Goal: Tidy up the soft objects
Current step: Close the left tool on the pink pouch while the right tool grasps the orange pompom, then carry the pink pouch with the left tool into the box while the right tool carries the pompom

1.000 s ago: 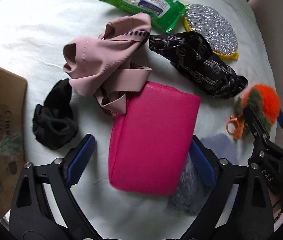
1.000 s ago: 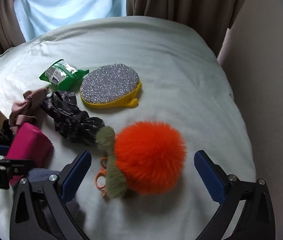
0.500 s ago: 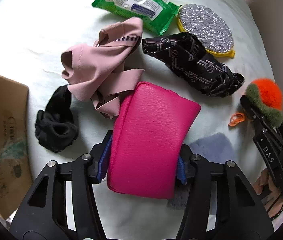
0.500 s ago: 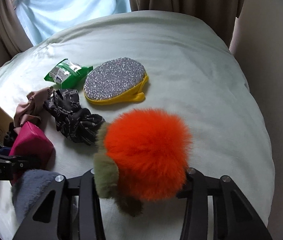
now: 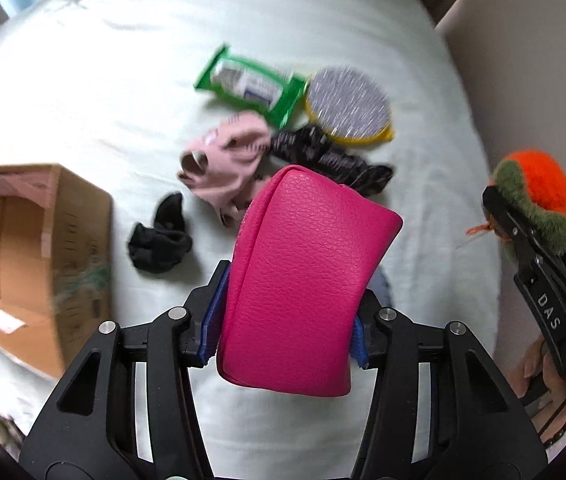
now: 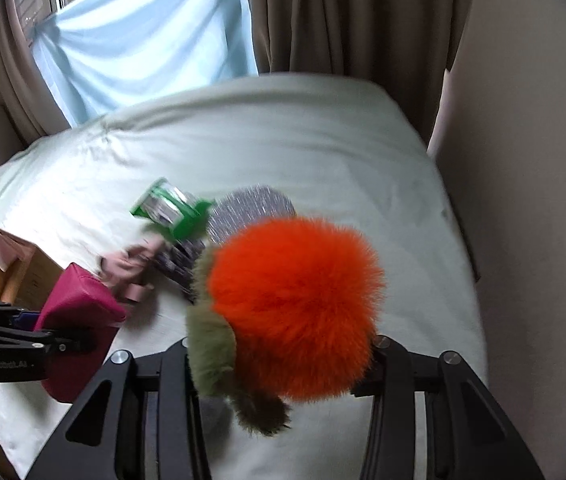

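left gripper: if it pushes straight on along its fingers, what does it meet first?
The left gripper is shut on the pink pouch, so the pouch leads. Past its tip lie the pink fabric piece and the black patterned scrunchie on the bed. The scrunchie looks likeliest; depth is unclear.

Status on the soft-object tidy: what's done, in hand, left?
Done: nothing visibly sorted; what's inside the box is unclear. In hand: left gripper clamps the pink pouch, right gripper the orange pompom. Left on the bed: black sock, pink cloth, dark scarf, green pack, glitter pad.

bed [image 5: 83, 80], cardboard box [image 5: 43, 248], black sock [image 5: 159, 236]
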Motion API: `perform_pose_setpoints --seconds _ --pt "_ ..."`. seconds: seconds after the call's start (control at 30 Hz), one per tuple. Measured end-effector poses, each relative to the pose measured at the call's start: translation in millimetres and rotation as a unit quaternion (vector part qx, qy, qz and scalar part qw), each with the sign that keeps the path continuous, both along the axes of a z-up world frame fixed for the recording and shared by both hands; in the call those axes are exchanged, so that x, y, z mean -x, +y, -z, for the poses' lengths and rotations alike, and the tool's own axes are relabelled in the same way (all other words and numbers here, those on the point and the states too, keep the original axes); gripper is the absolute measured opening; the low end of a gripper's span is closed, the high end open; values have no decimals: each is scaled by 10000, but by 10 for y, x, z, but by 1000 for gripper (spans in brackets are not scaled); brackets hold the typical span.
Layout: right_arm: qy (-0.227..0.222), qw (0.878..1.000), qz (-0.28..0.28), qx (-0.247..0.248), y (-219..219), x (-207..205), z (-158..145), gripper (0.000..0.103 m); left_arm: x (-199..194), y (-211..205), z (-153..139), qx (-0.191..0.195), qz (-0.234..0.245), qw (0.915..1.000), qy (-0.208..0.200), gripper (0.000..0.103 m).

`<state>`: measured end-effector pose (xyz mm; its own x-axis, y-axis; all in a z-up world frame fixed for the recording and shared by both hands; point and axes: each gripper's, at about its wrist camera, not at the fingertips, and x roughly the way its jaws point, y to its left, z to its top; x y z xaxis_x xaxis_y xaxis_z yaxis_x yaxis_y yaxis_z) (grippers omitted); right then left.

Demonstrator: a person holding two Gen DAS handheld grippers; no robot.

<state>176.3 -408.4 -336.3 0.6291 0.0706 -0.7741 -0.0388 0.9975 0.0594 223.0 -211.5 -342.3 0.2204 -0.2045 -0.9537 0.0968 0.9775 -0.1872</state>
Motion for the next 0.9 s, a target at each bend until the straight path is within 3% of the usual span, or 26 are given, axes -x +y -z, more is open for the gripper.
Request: perform_pose_setpoints --seconds 0.2,0.43,0.67,0.9 --pt "-241 9997 31 38 237 253 -802 39 188 206 -752 53 37 9975 -700 46" --pt "-513 9987 -55 10 824 576 -1614 39 390 931 -1490 127 -239 9922 -1214 46" --pt "-614 9979 -202 -62 1678 779 -2051 39 549 1836 -1771 69 -364 9907 -1310 46" --pt "-383 9987 -313 -149 2642 749 -1998 39 571 2744 -1606 -21 -442 9924 -1144 46"
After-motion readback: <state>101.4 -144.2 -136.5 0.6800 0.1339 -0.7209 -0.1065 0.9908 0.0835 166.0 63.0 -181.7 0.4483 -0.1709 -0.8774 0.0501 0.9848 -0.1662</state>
